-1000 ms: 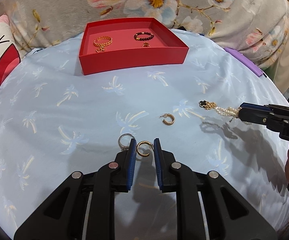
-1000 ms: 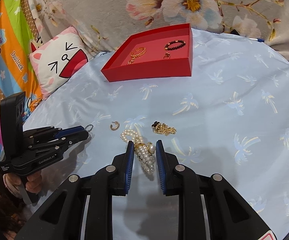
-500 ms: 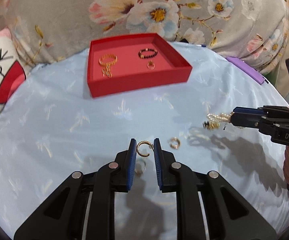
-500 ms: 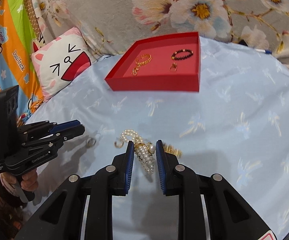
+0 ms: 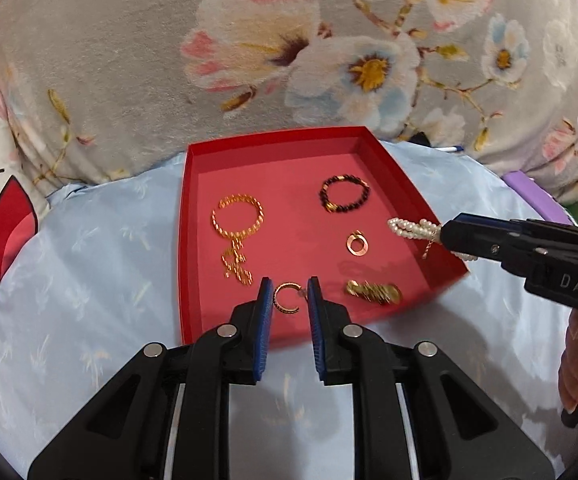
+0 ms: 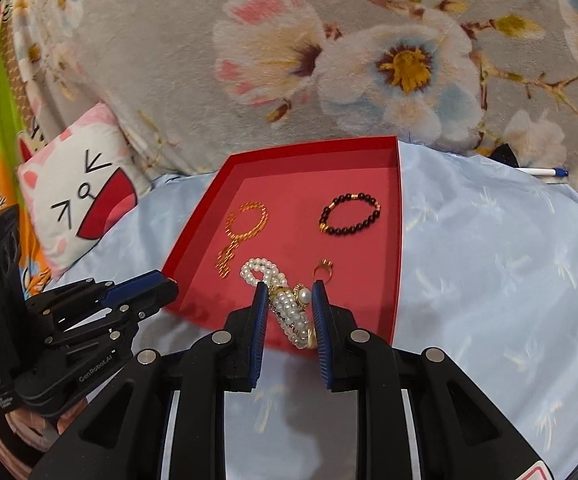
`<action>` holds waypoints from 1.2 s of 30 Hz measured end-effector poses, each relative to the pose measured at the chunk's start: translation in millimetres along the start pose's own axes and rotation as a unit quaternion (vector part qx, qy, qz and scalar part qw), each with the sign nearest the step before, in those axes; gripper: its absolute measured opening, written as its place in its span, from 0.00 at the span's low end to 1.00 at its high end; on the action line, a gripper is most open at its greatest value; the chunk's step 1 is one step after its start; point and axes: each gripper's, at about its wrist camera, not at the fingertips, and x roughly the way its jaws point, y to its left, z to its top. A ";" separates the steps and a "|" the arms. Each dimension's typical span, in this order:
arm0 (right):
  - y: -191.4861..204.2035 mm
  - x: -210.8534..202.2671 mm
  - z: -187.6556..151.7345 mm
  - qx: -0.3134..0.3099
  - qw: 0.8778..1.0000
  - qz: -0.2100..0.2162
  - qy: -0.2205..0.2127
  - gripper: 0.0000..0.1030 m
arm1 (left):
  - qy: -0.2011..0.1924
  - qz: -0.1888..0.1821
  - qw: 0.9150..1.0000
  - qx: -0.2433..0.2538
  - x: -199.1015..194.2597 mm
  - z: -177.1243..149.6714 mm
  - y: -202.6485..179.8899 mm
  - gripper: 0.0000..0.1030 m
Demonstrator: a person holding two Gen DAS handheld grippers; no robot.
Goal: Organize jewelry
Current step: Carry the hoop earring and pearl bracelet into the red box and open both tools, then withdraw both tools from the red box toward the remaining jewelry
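At the bottom centre of the left wrist view, the left hand-held gripper (image 5: 289, 300) is seen narrowly open over the near part of the red tray (image 5: 187, 216), with a small gold hoop earring (image 5: 286, 298) between its blue pads; whether the earring is gripped or has just been let go cannot be told, since a gap appears on either side of it. In the right wrist view, the right hand-held gripper (image 6: 289, 300) is closed on a pearl bracelet (image 6: 285, 300), which is held over the tray's near edge with a loop of pearls reaching toward the tray floor.

Further in, several pieces are already laid in the tray: a blurred gold chain piece (image 5: 373, 293) at lower right, a gold ring (image 5: 356, 243) above it, a gold chain bracelet (image 5: 238, 220) to the left and a dark beaded bracelet (image 5: 344, 198) toward the upper right.

No loose jewelry is seen on the blue palm-print cloth (image 5: 89, 280) around the tray, though the cloth nearest the cameras is hidden. The task is judged nearly complete: only the earring and the pearl bracelet remain to be set down.
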 end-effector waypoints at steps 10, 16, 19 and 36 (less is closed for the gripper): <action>-21.1 71.2 30.2 0.019 0.999 -0.038 0.019 0.20 | 0.024 0.006 0.999 -0.027 70.4 30.9 12.2 0.17; -17.8 92.4 28.1 0.001 0.998 -0.054 0.019 0.24 | 0.024 0.025 0.999 -0.022 89.1 33.3 10.4 0.30; -20.4 88.6 27.7 0.014 0.999 -0.045 0.011 0.30 | 0.010 0.044 0.999 -0.023 85.7 32.5 11.4 0.59; -16.4 -10.2 -39.9 0.002 1.000 -0.013 -0.010 0.47 | 0.021 0.035 0.999 -0.017 11.8 -20.8 4.6 0.72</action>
